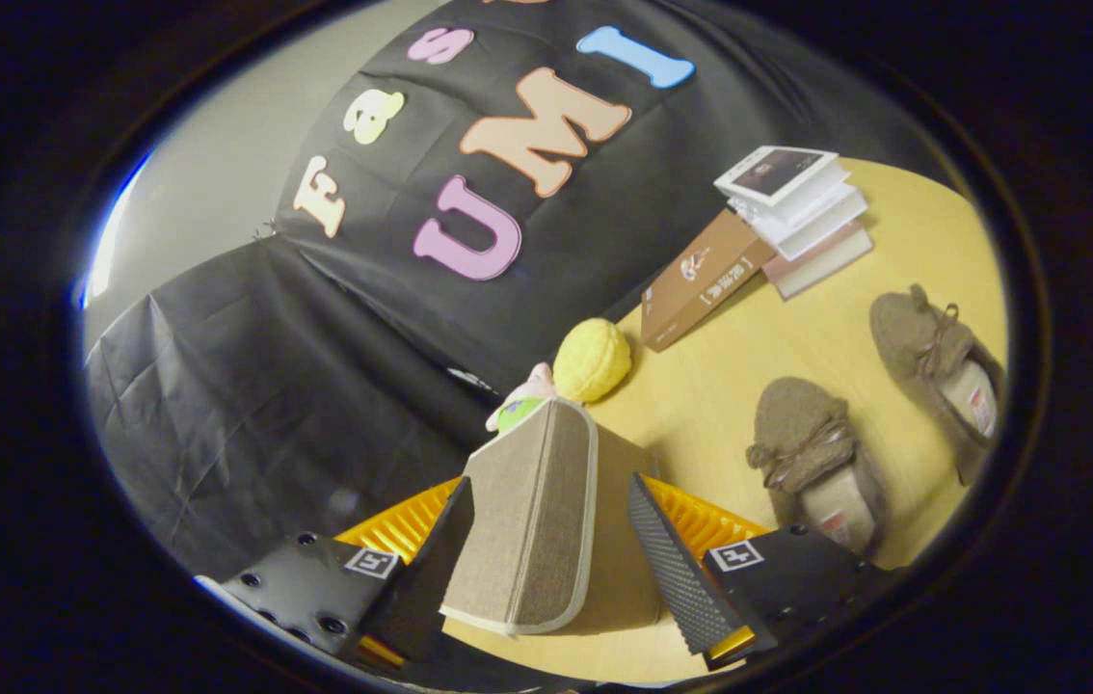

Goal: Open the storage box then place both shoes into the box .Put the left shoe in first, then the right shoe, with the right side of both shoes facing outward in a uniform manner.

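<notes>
I have the gripper (546,559) spread open, its fingers (677,569) standing either side of the box (532,520), a beige fabric thing with pale piping. The left finger looks close against the box, the right one apart from it; I cannot tell whether either touches. The box looks shut, so I judge the opening step is in hand. Next I would need to catch the lid edge and swing it up without dragging the box along the counter (701,386). Just beyond the right finger lies the near shoe (812,458), the far shoe (932,361) past it. Behind the box sit a yellow ball (593,360) and stacked books (797,212).
</notes>
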`<state>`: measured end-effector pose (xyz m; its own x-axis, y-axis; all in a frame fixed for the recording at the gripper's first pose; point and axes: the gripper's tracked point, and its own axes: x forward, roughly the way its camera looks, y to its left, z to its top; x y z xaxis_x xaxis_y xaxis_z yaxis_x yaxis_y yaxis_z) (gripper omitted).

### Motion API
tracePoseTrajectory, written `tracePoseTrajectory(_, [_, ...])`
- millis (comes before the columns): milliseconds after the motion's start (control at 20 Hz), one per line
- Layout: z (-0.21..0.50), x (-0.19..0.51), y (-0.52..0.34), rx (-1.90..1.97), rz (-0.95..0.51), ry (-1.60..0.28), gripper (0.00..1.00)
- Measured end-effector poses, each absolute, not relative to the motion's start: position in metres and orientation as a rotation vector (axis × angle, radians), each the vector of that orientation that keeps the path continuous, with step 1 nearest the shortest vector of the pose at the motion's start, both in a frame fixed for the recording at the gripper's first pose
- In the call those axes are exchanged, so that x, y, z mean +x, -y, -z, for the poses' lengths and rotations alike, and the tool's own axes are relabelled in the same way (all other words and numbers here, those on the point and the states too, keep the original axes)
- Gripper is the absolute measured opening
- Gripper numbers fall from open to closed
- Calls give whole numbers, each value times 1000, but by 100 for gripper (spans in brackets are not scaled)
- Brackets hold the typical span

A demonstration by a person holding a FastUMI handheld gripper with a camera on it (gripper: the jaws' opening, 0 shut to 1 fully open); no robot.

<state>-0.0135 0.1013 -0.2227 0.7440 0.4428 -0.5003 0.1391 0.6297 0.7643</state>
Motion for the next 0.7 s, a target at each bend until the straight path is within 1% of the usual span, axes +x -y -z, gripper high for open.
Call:
tracePoseTrajectory(200, [240,-21,-126,999,-244,-809,100])
tracePoseTrajectory(400, [255,-23,-136,1087,-255,-859,100])
tracePoseTrajectory(700, [271,-29,-146,1327,-256,-930,100])
